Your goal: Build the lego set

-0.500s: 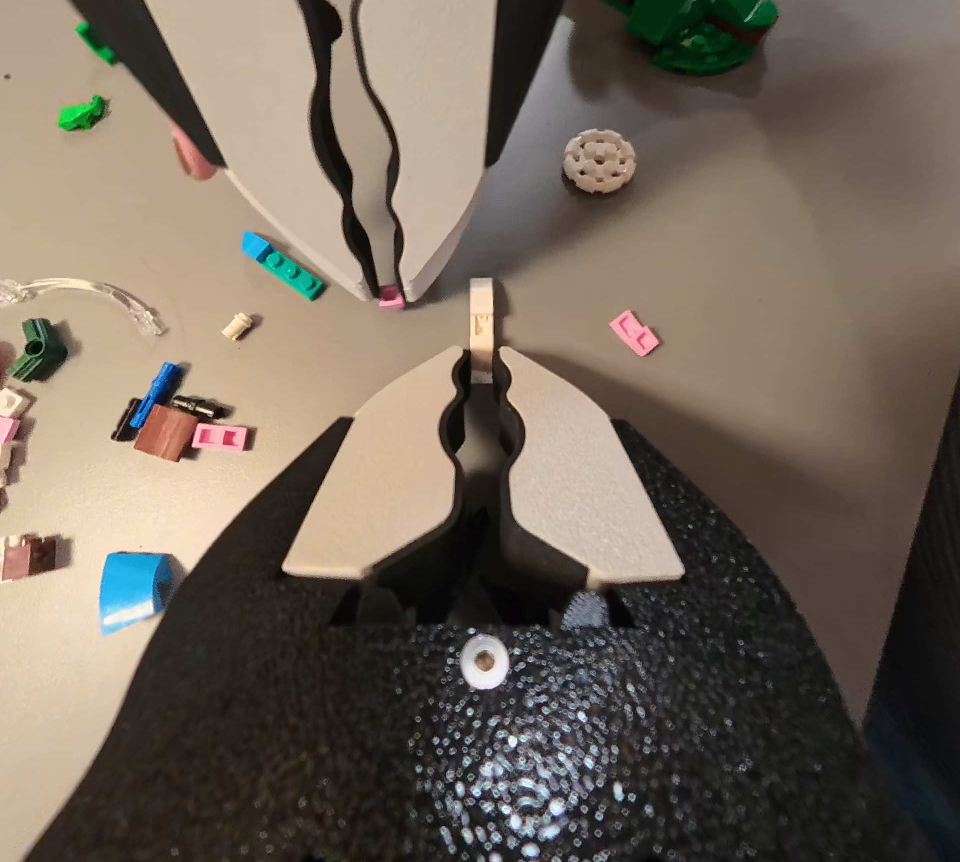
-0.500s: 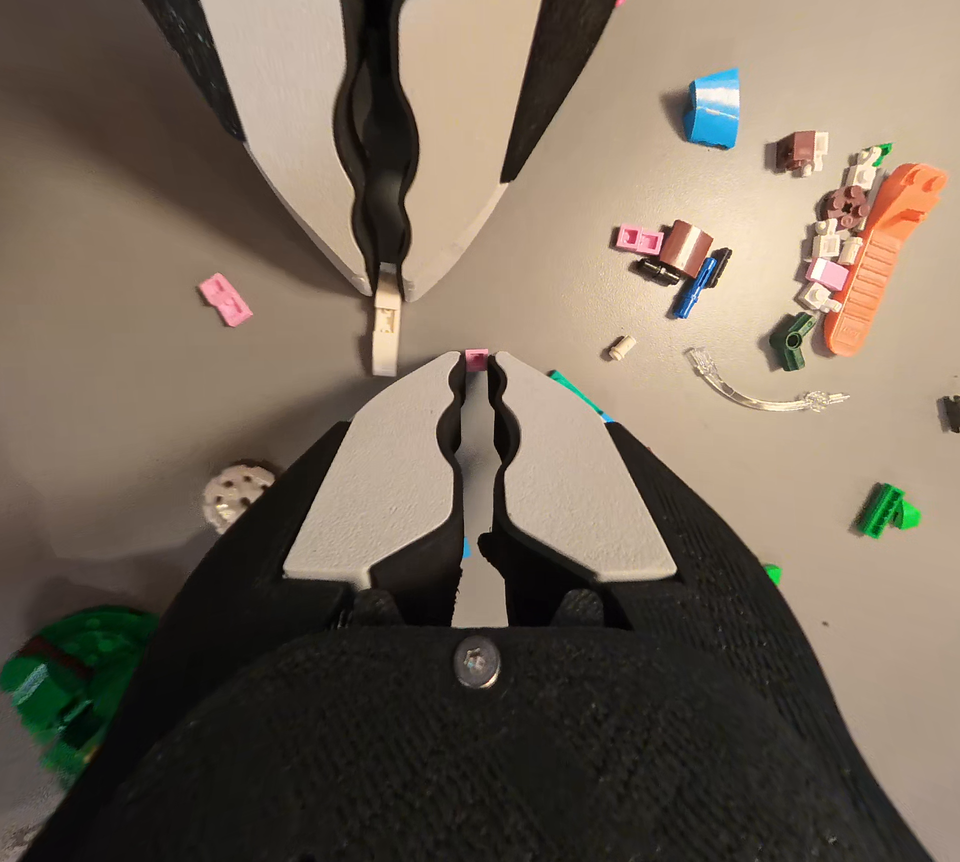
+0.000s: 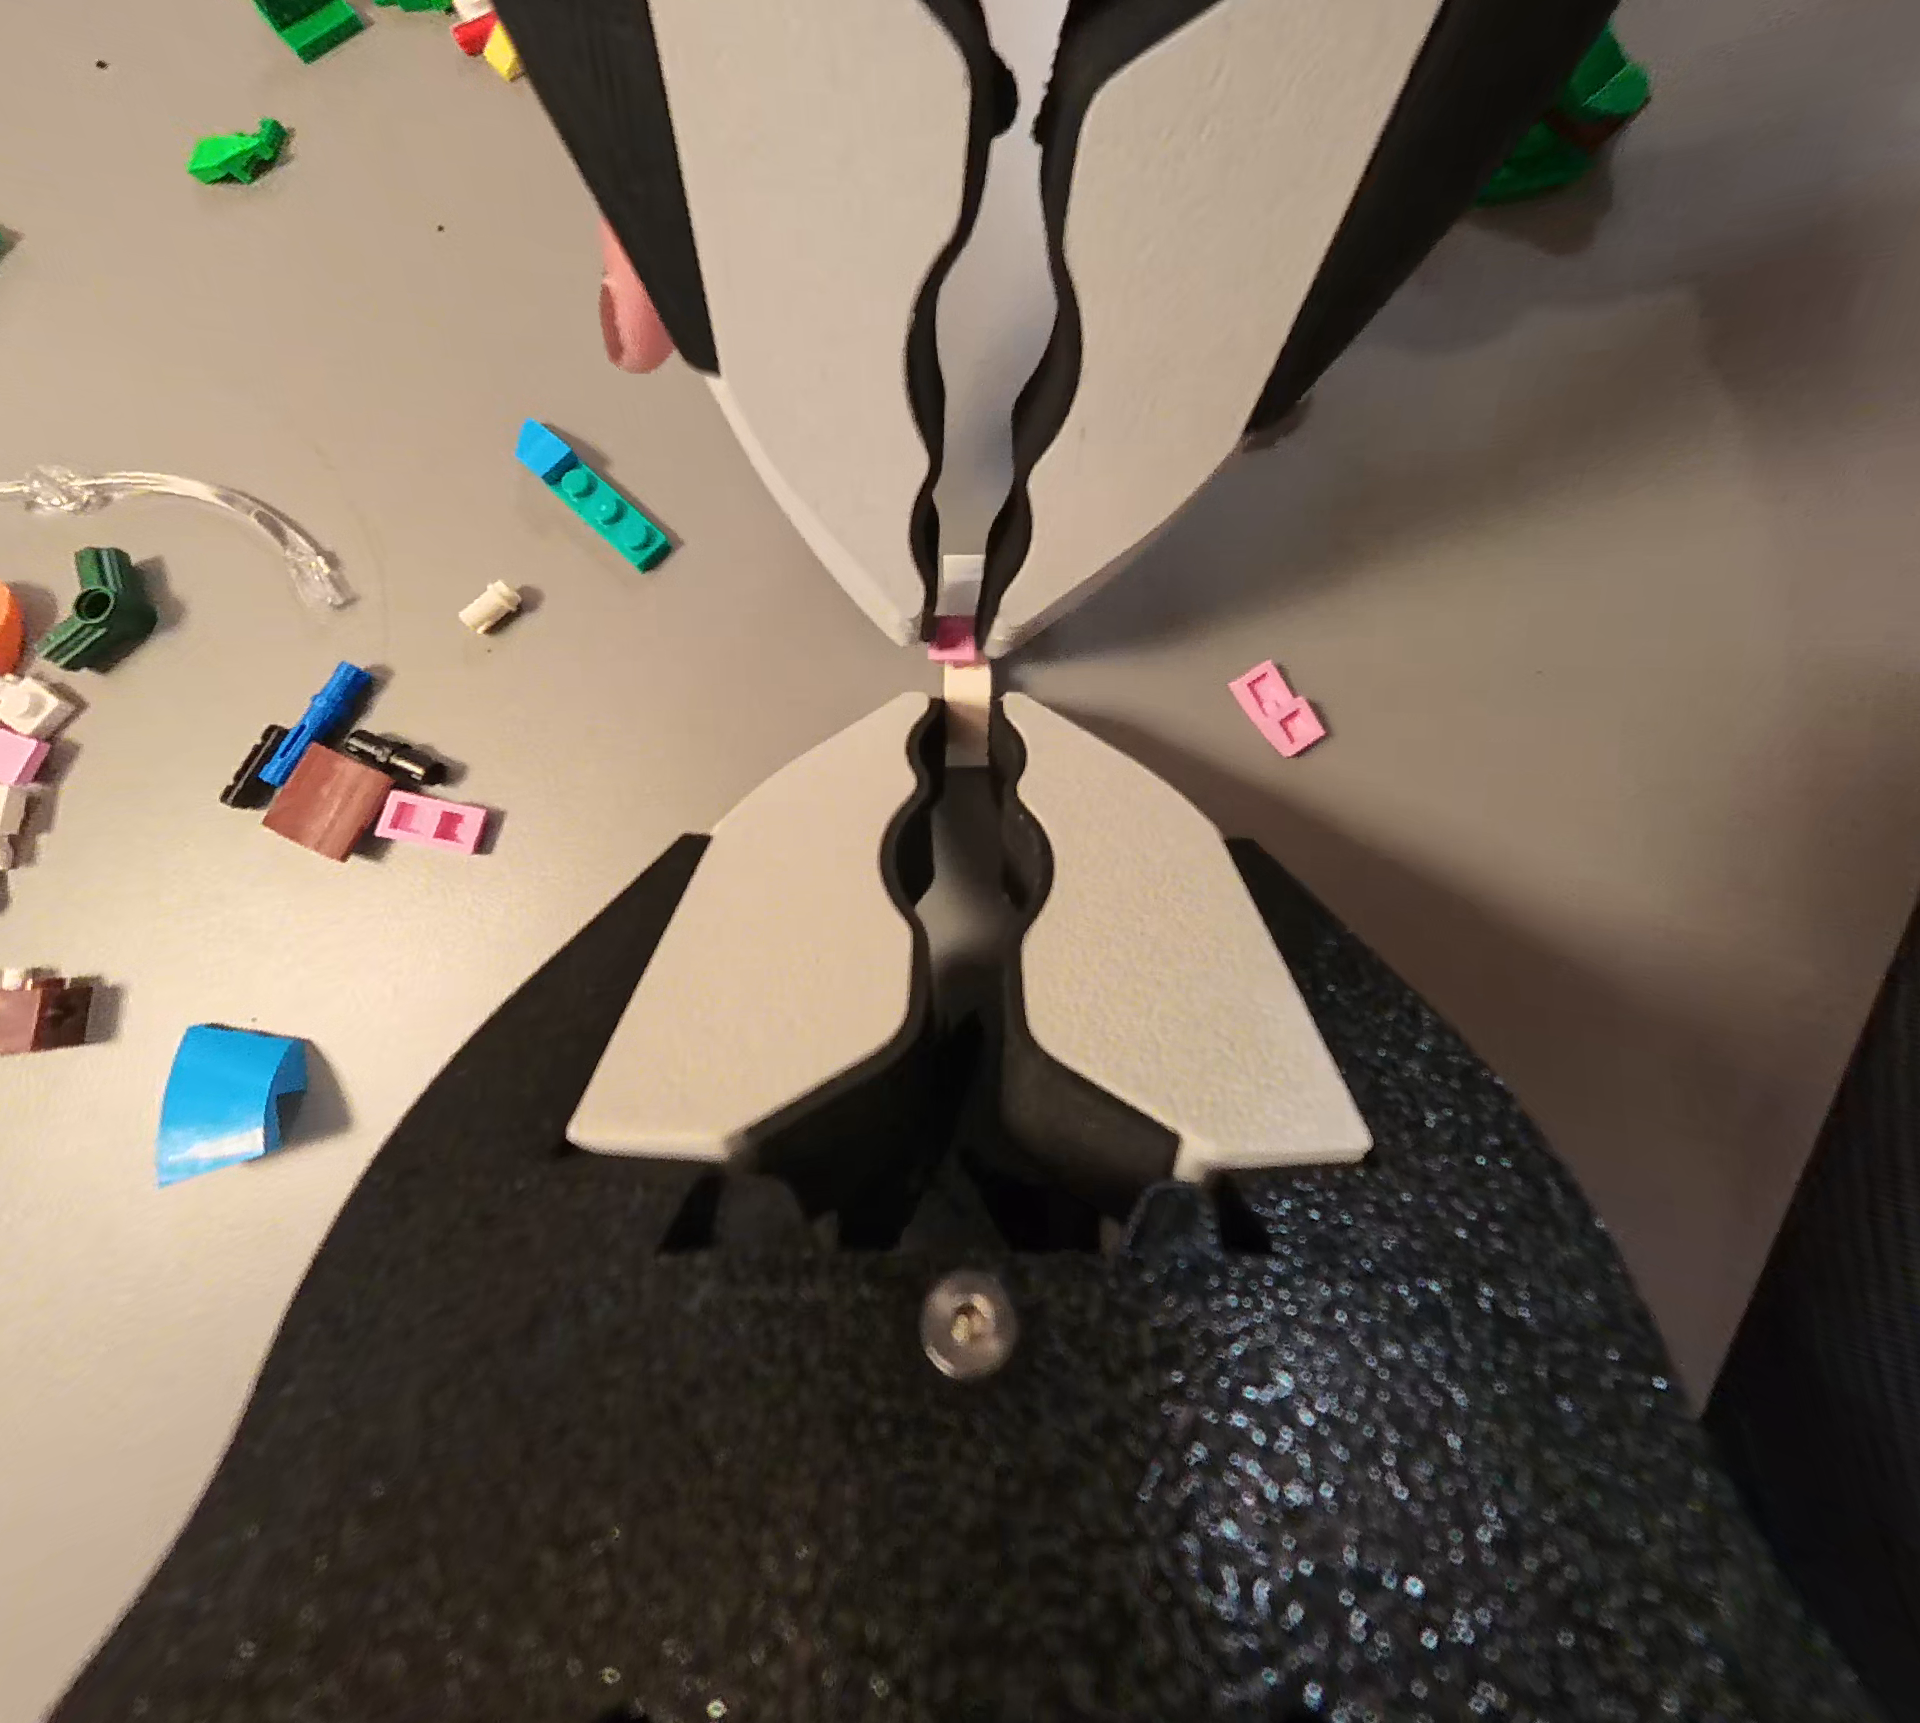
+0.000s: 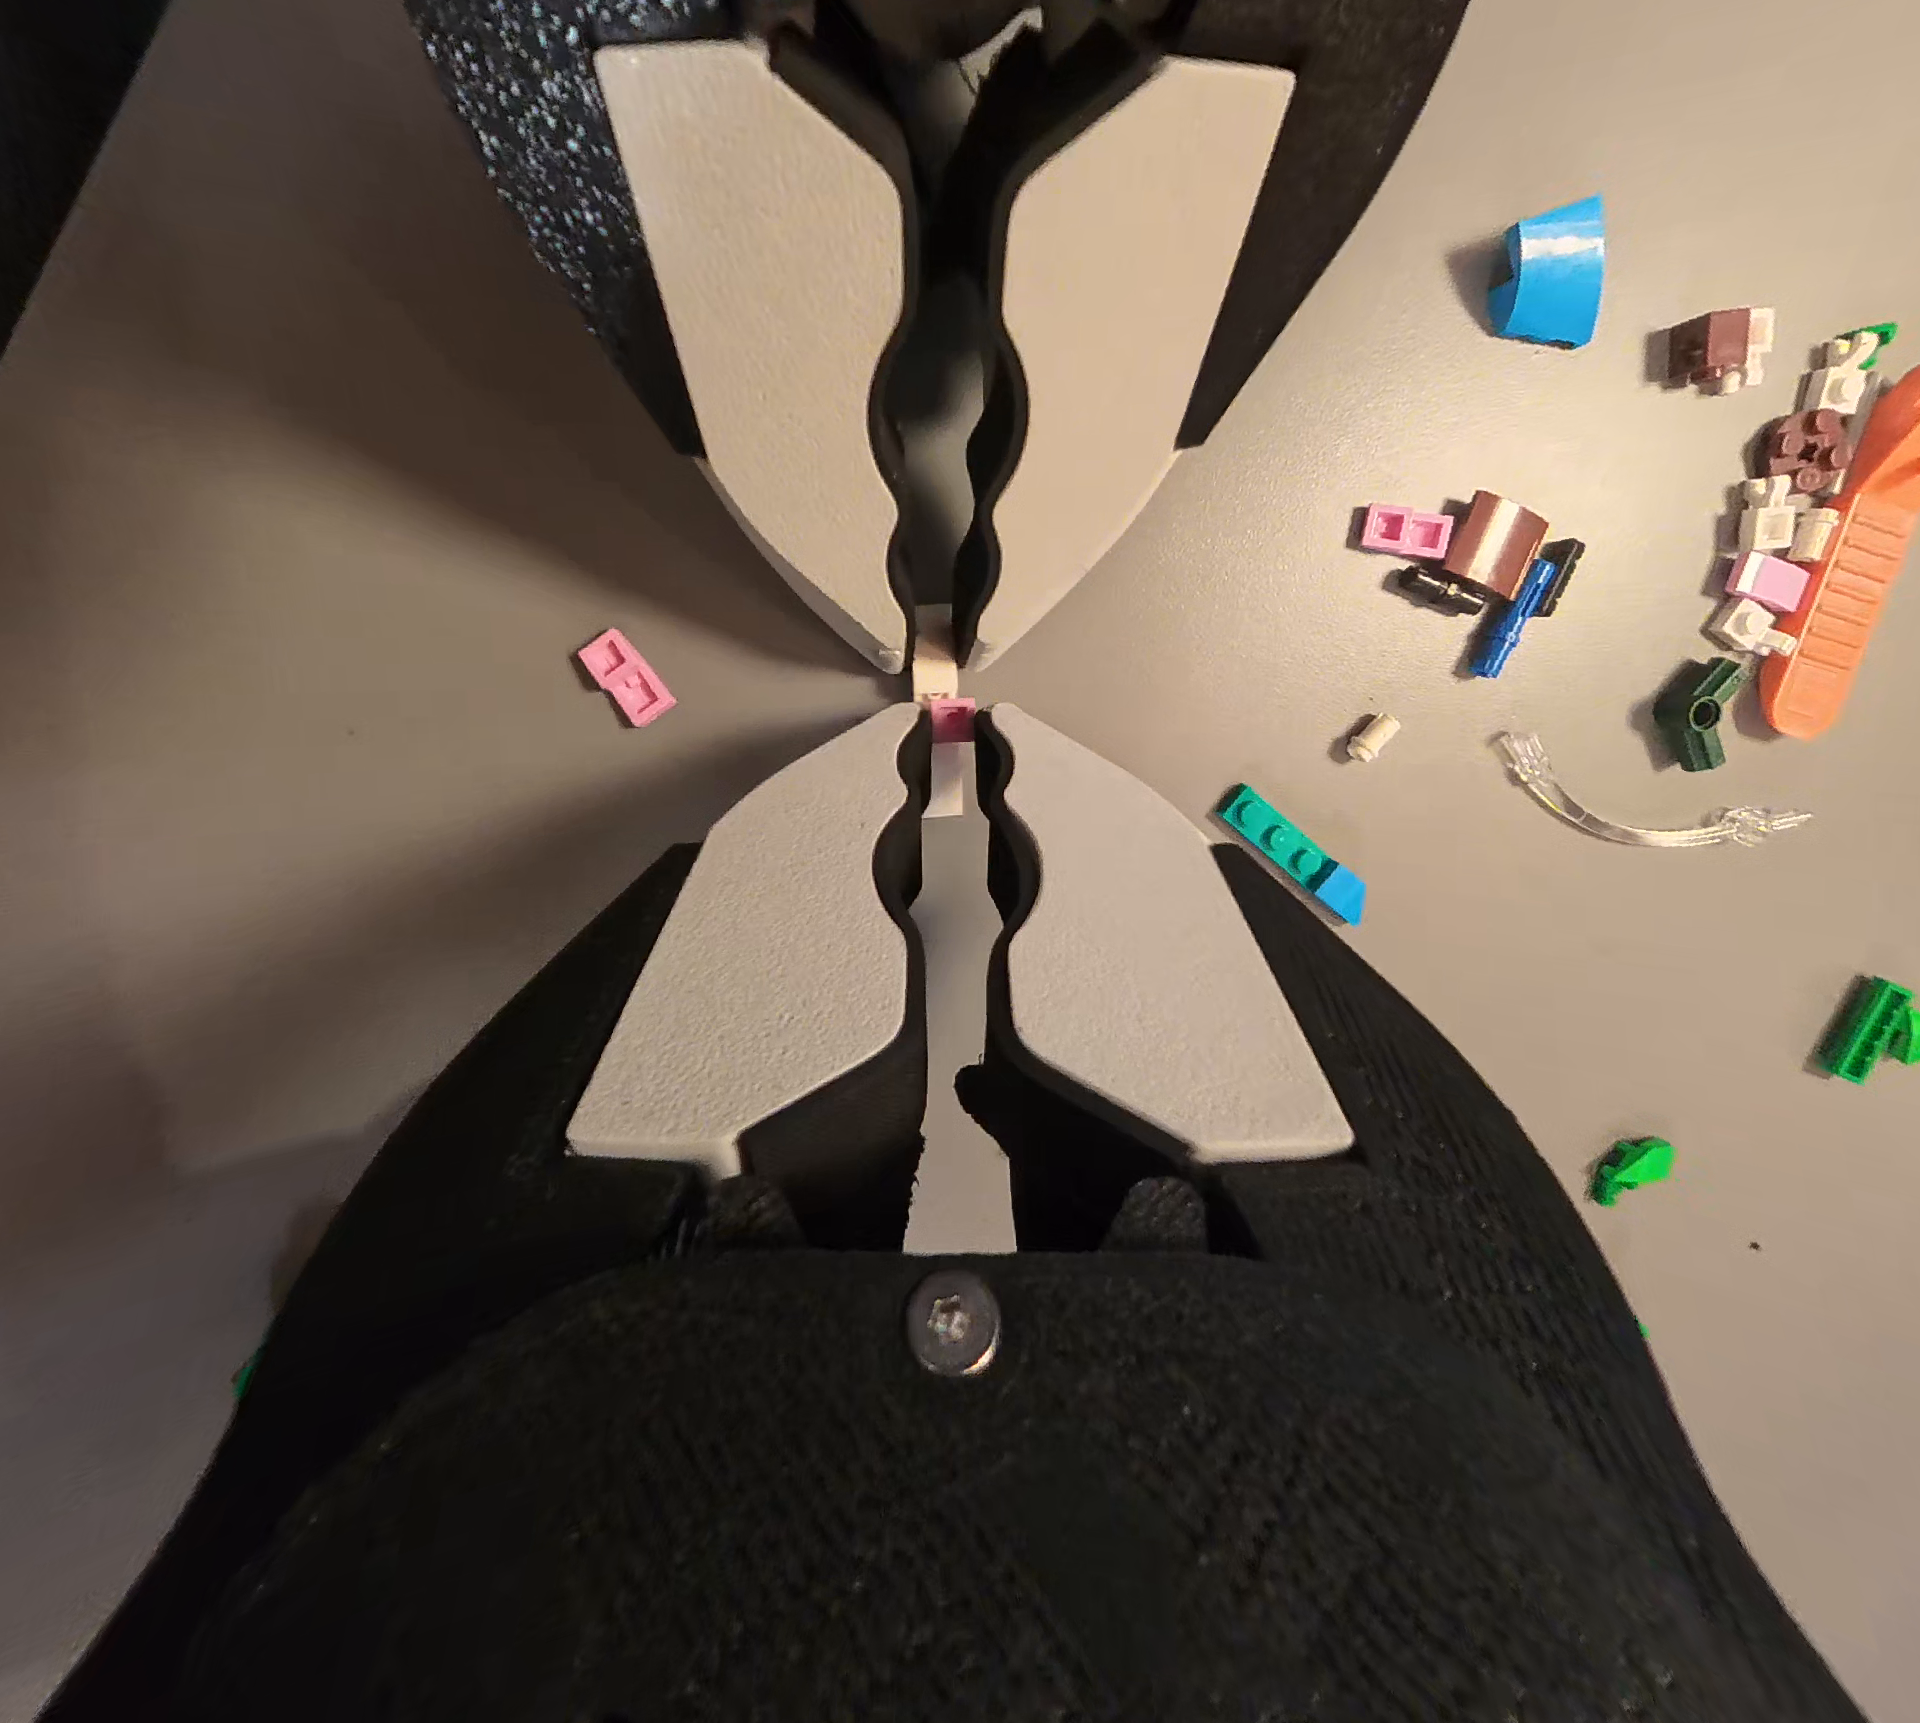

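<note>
The tan piece [image 3: 966,717] in your left hand-held gripper [image 3: 964,709] now meets the pink piece [image 3: 954,640] pinched in your right hand-held gripper [image 4: 948,723], tip to tip above the worktop [image 3: 1558,842], where they were offset, so press them together.

The left gripper [image 3: 966,717] and right gripper [image 4: 948,723] met tip to tip above the grey tabletop [image 3: 1558,634]. The small cream plastic brick [image 3: 966,717] between the left fingers touched the small magenta plastic brick [image 4: 951,720] between the right fingers. In the left wrist view, a flat pink plastic plate [image 3: 1276,707] lay right of the fingers, a teal studded plastic strip [image 3: 608,518] to their left.
</note>
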